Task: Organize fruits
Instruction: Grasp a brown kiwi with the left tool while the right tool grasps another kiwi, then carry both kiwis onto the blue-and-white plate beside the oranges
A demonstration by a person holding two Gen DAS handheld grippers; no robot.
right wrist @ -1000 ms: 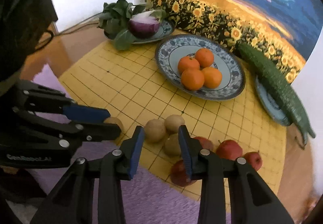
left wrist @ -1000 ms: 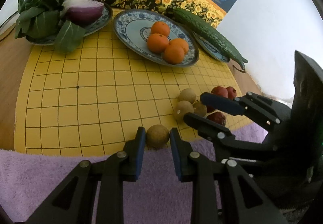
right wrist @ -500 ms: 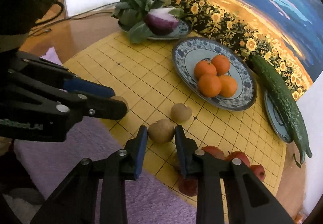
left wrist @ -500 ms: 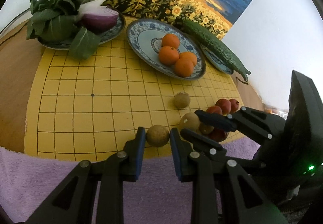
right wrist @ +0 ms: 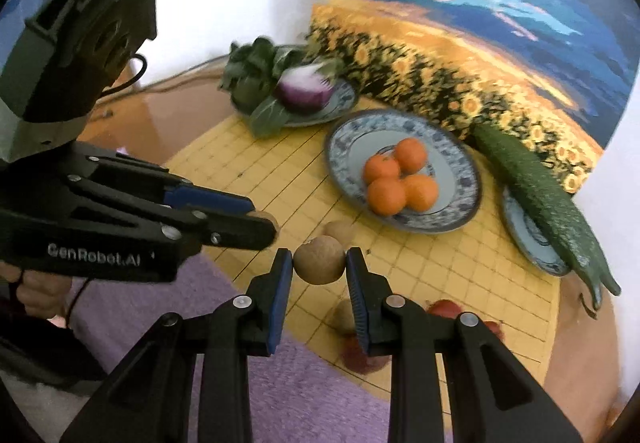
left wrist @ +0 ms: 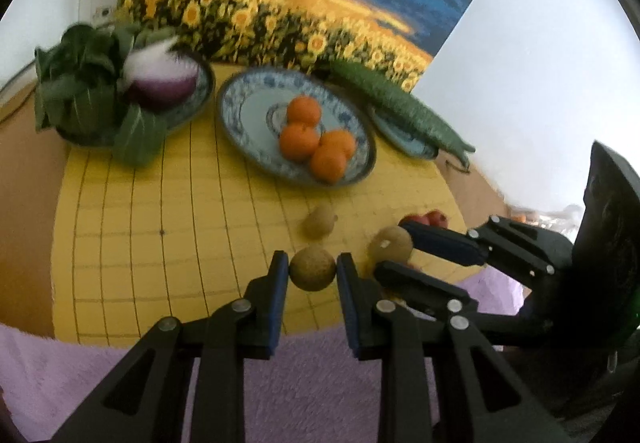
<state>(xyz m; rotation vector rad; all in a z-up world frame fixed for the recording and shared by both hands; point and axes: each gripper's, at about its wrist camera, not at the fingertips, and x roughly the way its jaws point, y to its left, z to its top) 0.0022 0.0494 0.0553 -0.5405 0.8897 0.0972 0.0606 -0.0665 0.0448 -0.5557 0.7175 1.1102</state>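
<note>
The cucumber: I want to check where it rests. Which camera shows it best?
The right wrist view: the cucumber shows at full length, lying across a small plate beside the orange plate. The left wrist view shows it farther off, smaller and blurred, with that plate mostly hidden.

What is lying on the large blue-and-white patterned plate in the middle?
Four round orange tangerines lie bunched together on the blue-and-white patterned plate. They cover part of its centre; the rest of the plate is bare.
</note>
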